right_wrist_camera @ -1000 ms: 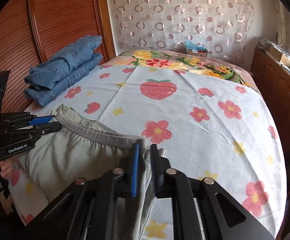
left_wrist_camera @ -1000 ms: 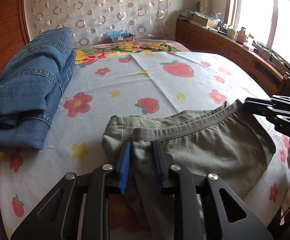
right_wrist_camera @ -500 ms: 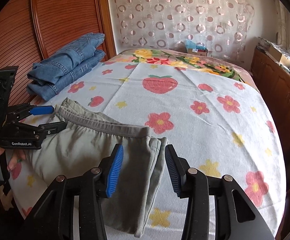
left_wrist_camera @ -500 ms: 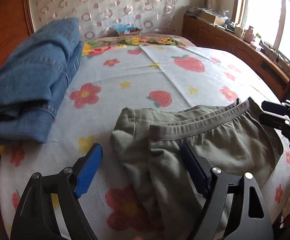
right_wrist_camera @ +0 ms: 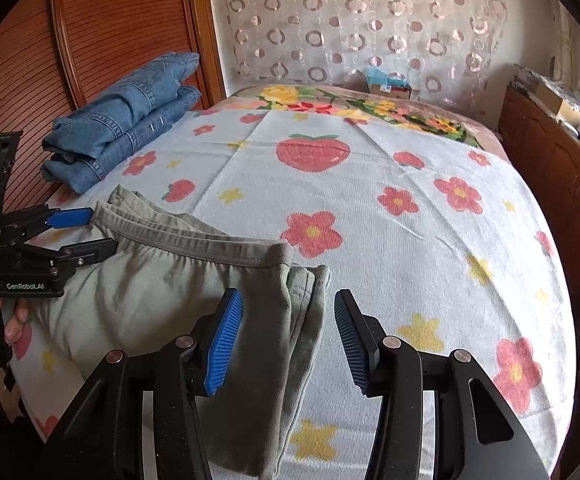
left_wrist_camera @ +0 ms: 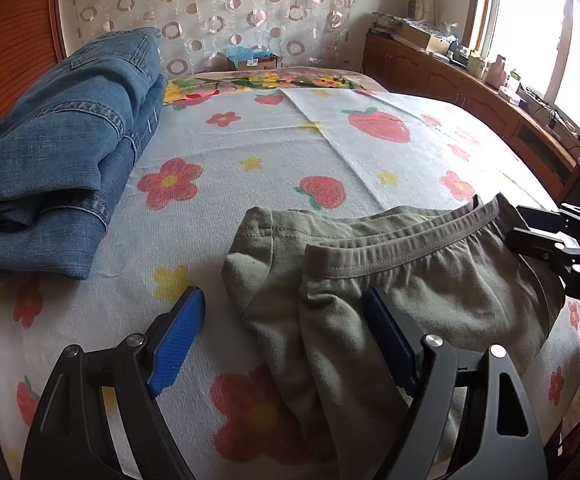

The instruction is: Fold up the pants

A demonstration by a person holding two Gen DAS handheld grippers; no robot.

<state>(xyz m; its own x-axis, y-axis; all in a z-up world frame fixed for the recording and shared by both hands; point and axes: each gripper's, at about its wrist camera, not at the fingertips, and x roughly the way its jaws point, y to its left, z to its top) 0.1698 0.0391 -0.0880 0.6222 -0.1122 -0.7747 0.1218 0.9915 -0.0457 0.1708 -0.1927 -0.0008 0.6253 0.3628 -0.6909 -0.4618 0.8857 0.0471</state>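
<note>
One pair of olive-green pants point(left_wrist_camera: 390, 280) lies on the near part of the bed, in the lower middle of the left wrist view and the lower left of the right wrist view point(right_wrist_camera: 169, 292), with its grey elastic waistband point(left_wrist_camera: 410, 248) running across the top edge and the fabric doubled over on itself. Two grippers flank it, both spread wide and gripping nothing: the left gripper point(left_wrist_camera: 285, 344) sits at the bottom of its own view with one blue pad beside the cloth and the other over it, and the right gripper point(right_wrist_camera: 285, 336) straddles the folded end of the pants at the bottom of its view. One strawberry-and-flower bedsheet point(right_wrist_camera: 370, 200) covers the bed beneath. One stack of folded blue jeans point(left_wrist_camera: 57, 152) rests in the upper left of both views, well apart from the pants. One cardboard box point(right_wrist_camera: 390, 88) stands at the far end, before one curtain with a ring pattern point(right_wrist_camera: 350, 20).
</note>
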